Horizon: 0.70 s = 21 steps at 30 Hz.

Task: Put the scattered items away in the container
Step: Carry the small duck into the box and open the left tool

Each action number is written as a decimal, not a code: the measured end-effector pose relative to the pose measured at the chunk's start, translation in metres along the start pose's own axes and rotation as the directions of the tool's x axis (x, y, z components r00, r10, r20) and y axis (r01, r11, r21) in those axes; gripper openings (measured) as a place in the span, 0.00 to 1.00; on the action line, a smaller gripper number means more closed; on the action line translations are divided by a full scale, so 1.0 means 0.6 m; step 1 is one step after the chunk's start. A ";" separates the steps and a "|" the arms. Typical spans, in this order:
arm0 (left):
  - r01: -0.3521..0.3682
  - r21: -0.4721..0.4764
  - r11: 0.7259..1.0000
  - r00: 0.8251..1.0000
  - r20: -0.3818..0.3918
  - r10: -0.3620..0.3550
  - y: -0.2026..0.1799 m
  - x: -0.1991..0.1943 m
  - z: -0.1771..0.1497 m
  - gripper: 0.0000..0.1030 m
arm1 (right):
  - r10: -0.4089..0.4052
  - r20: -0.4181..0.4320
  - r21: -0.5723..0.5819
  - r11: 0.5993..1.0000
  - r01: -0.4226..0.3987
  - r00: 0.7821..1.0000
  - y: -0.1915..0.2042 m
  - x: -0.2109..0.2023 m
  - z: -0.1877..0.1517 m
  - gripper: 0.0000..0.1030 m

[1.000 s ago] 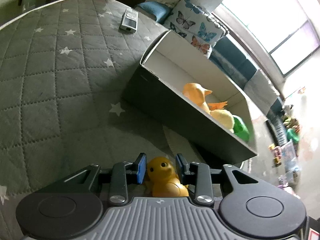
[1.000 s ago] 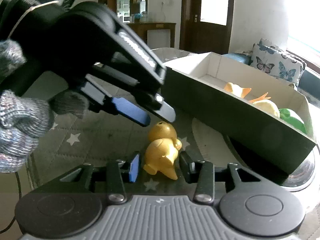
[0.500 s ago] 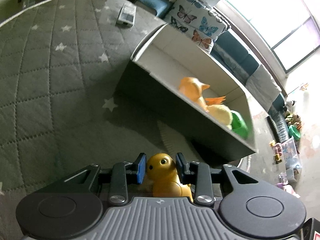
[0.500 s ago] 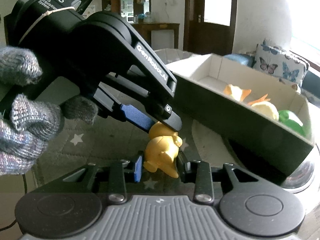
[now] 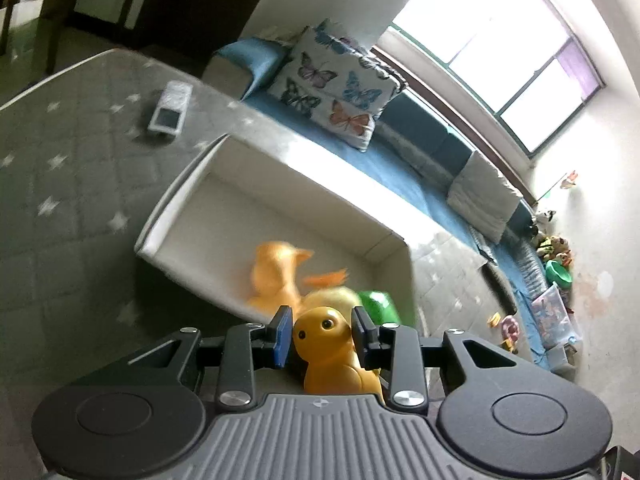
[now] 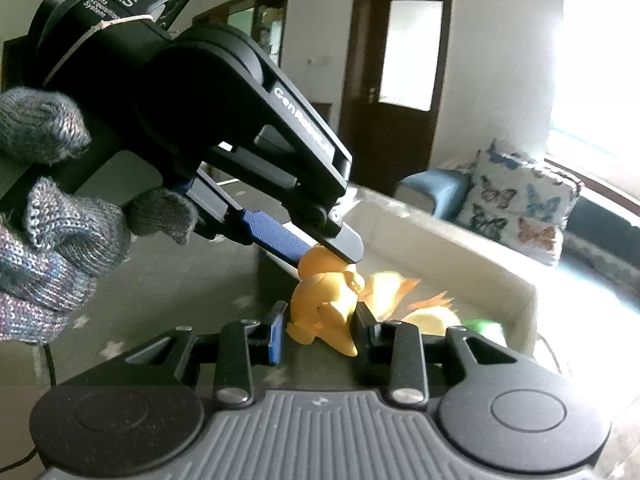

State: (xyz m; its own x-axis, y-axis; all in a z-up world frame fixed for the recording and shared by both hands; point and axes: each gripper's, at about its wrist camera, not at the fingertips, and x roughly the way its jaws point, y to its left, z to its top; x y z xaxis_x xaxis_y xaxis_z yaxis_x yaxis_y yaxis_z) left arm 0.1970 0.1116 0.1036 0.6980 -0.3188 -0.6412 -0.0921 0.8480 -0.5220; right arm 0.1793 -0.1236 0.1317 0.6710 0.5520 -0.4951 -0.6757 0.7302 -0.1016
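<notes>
Both clamped on one yellow toy duck (image 5: 332,354): left gripper (image 5: 320,334) squeezing its head, right gripper (image 6: 318,328) pinching its body. Held up in the air, just in front of the white box (image 5: 192,216). Printed on the left gripper: "DAS Data Acquisition System" and "GenRobot.AI".

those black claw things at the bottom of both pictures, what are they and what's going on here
Each is a hand-held gripper: a person, wearing knit gloves, squeezes two-finger tongs, and a camera on each looks along its fingers. One picture comes from the left hand-held gripper, the other from the right hand-held gripper, which also sees the left one from the side. Both are shut on the same yellow toy duck, the left on its head, the right on its body. Ahead, on a grey star-patterned quilt, is an open white box holding orange, yellow and green toys. A small white device lies farther off.
</notes>
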 end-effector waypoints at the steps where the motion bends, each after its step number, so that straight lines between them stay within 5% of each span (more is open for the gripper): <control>1: 0.004 0.005 1.000 1.000 0.001 -0.005 -0.006 0.007 0.007 0.34 | -0.012 0.001 0.004 1.000 0.012 1.000 -0.012 0.005 0.005 0.33; 21: -0.008 -0.023 1.000 0.998 -0.070 0.007 0.010 0.133 0.050 0.33 | -0.043 -0.066 0.071 0.996 0.048 0.997 -0.086 0.096 -0.007 0.36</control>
State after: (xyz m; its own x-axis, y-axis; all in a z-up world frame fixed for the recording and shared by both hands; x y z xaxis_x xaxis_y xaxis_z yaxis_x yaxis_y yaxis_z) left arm 0.2738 0.1042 0.0660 0.6461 -0.3419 -0.6824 -0.1144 0.8406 -0.5295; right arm 0.2517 -0.1311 0.1049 0.6778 0.4924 -0.5460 -0.6195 0.7824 -0.0635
